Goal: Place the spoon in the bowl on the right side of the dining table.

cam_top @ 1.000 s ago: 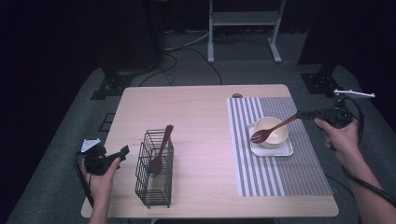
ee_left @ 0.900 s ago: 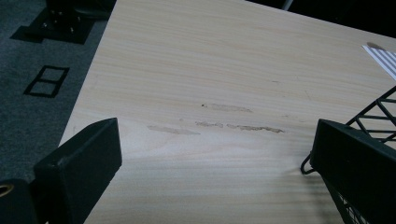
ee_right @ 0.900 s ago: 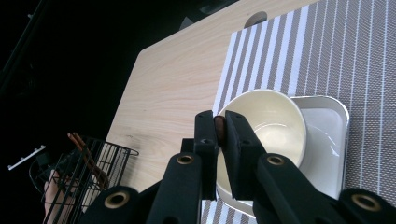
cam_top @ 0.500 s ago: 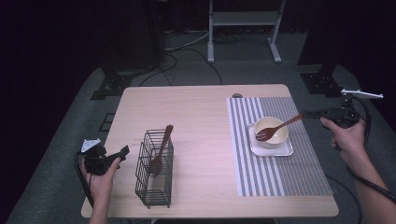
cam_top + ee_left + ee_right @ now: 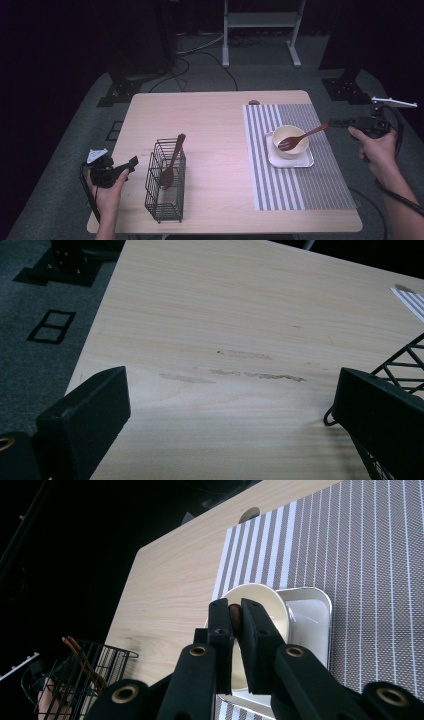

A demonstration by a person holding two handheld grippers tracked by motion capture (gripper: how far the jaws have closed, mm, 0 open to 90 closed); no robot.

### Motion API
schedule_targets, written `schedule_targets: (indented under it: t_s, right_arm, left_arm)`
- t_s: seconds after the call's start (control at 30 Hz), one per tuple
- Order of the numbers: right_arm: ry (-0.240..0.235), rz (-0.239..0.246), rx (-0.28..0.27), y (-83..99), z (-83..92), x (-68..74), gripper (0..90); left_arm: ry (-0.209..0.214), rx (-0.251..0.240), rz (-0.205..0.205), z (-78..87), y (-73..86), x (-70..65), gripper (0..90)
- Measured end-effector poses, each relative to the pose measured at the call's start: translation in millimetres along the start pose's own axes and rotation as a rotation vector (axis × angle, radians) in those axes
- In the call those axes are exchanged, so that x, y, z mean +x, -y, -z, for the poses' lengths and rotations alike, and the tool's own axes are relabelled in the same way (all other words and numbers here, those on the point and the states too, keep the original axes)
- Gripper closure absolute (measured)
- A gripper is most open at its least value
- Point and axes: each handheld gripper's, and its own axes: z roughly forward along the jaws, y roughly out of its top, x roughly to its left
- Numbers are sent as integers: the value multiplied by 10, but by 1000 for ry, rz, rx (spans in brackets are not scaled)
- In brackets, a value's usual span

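The right gripper (image 5: 336,123) has its jaws clenched on the handle end of a wooden spoon (image 5: 300,138), whose bowl rests ahead of the jaws inside a cream bowl (image 5: 290,141). In the right gripper view the brown handle end is pinched between the two black jaws, with the cream bowl directly beyond their tips. The bowl sits on a small white tray (image 5: 292,160), which lies on a striped placemat (image 5: 300,190) covering the bench (image 5: 210,120) beneath and ahead of those jaws. The left gripper (image 5: 131,164) hovers at the near left edge of the bench with its jaws released and spread wide, nothing between them but bare wood. Just off its right jaw stands a black wire basket (image 5: 165,187), its corner touching that jaw's edge in the left gripper view, and a second wooden utensil (image 5: 172,162) leans upright inside it.
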Motion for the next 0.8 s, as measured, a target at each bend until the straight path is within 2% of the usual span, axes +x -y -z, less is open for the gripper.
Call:
schedule_targets:
  t_s: [0.8]
  right_arm:
    - [38, -37, -37, 33, 40, -208, 832]
  left_arm:
    - [-3, 1, 2, 1, 2, -1, 12]
